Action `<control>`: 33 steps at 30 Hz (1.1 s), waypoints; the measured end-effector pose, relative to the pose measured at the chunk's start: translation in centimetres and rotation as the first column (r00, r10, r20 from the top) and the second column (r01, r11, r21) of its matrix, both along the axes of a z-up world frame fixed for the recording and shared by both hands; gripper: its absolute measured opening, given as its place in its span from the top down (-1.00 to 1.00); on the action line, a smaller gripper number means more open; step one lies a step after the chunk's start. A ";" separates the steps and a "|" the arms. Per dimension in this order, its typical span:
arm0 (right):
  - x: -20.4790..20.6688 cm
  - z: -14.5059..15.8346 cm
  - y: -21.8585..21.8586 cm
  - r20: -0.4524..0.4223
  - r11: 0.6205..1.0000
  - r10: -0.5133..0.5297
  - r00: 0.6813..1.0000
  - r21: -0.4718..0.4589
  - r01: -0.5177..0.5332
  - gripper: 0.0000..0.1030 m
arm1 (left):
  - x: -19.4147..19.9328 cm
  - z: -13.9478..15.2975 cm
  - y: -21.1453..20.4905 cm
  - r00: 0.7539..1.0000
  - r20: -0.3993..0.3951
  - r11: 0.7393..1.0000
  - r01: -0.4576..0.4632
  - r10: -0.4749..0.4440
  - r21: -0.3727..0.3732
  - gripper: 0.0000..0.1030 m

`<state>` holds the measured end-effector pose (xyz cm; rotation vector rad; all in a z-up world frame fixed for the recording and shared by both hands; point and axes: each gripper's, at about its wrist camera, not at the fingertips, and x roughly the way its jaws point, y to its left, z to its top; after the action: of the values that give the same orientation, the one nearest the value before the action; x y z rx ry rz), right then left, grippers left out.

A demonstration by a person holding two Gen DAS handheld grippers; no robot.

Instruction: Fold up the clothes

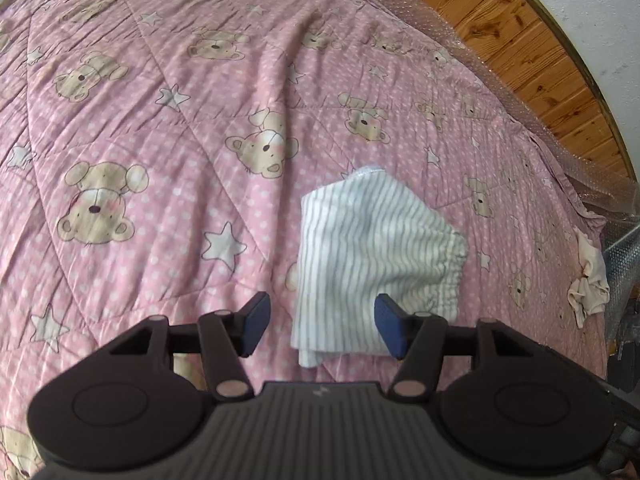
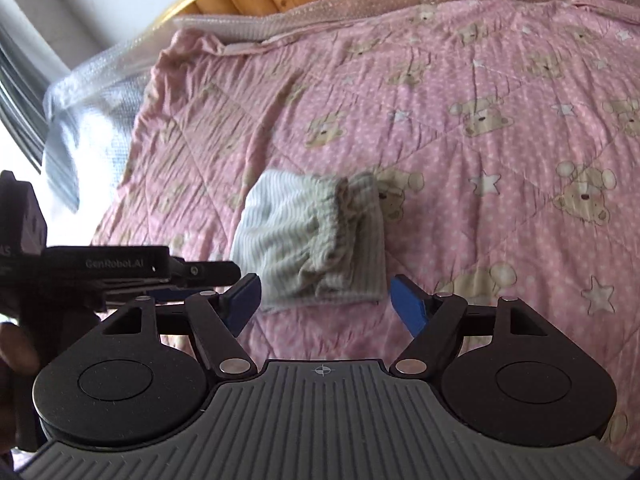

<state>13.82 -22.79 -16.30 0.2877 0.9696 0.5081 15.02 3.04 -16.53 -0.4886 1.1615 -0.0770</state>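
Observation:
A small white garment with thin grey stripes [image 1: 372, 256] lies folded into a compact bundle on the pink bear-print quilt [image 1: 160, 120]. My left gripper [image 1: 320, 322] hovers open just above its near edge, blue pads spread wide with nothing between them. In the right wrist view the same striped garment [image 2: 312, 240] shows its gathered elastic edge on top. My right gripper [image 2: 326, 304] is open just in front of it, holding nothing. The left gripper's black body [image 2: 120, 272] enters that view from the left, beside the garment.
A crumpled cream cloth [image 1: 588, 284] lies near the quilt's right edge. Bubble wrap [image 2: 100, 92] covers the bed's border, with a wooden headboard [image 1: 520, 40] and a white wall behind. The quilt [image 2: 480, 140] spreads wide on both sides. A hand [image 2: 16, 352] shows at the lower left.

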 end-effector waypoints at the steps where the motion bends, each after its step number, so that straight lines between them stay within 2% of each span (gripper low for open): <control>1: 0.9 -0.4 0.0 0.001 1.000 -0.005 1.000 0.013 0.005 -0.56 | 0.7 -0.5 -0.3 1.000 -0.004 1.000 0.004 -0.004 0.003 -0.13; 3: 2.9 -1.8 0.2 -0.014 0.999 0.001 1.000 0.042 0.000 -0.52 | 1.5 -1.2 -0.9 1.000 -0.004 1.000 0.011 -0.011 0.011 -0.14; 5: 4.4 -3.4 0.4 -0.051 0.998 0.023 0.998 0.066 -0.020 -0.23 | 1.9 -1.4 -1.6 1.000 0.016 1.000 0.014 -0.015 0.023 -0.15; 6: 4.8 -4.1 0.6 -0.075 0.997 0.029 0.997 0.067 -0.024 -0.12 | 1.9 -1.4 -1.7 1.000 0.023 1.000 0.011 -0.011 0.015 -0.07; 7: 5.0 -4.5 0.6 -0.078 0.997 0.034 0.996 0.074 -0.028 -0.10 | 1.8 -1.3 -1.8 1.000 0.029 1.000 0.007 -0.008 0.007 0.22; 8: 5.0 -4.6 0.7 -0.069 0.996 0.042 0.997 0.079 -0.036 -0.03 | 1.8 -1.2 -1.9 0.999 0.035 1.000 0.004 -0.004 -0.001 0.40; 9: 5.0 -4.4 0.9 -0.068 0.996 0.052 0.996 0.073 -0.047 0.24 | 1.7 -1.0 -2.0 0.999 0.039 1.000 0.002 -0.002 -0.008 0.48; 11: 4.8 -3.7 1.2 -0.054 0.996 0.062 0.997 0.067 -0.058 0.38 | 1.5 -0.6 -2.1 0.999 0.047 1.000 0.002 -0.002 0.001 0.75; 12: 4.7 -3.2 1.4 -0.044 0.996 0.061 0.997 0.064 -0.058 0.41 | 1.4 -0.2 -1.8 0.999 0.054 1.000 0.000 0.001 -0.008 0.78; 18: 4.2 1.3 5.2 0.040 0.995 0.083 0.996 0.057 -0.085 0.43 | 0.3 3.5 2.8 0.990 0.126 0.998 -0.054 0.058 -0.029 0.79; 21: 4.6 2.9 9.9 0.067 0.987 0.134 0.989 0.080 -0.140 0.44 | -0.3 5.9 7.4 0.982 0.162 0.995 -0.101 0.100 0.001 0.79; 25: 5.8 3.9 17.8 0.076 0.969 0.219 0.973 0.102 -0.226 0.44 | -0.1 7.3 14.5 0.974 0.164 0.983 -0.167 0.154 0.070 0.79; 29: 7.7 2.7 25.8 0.060 0.940 0.330 0.942 0.075 -0.334 0.44 | 0.3 6.3 20.7 0.964 0.129 0.959 -0.248 0.230 0.141 0.78; 33: 9.2 0.8 32.8 0.032 0.908 0.417 0.908 0.034 -0.418 0.44 | 1.0 2.8 24.2 0.961 0.088 0.948 -0.274 0.263 0.161 0.78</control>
<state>22.98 10.01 -15.52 0.1062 1.0021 0.9230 16.02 27.27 -13.77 -0.4832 1.0174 0.2401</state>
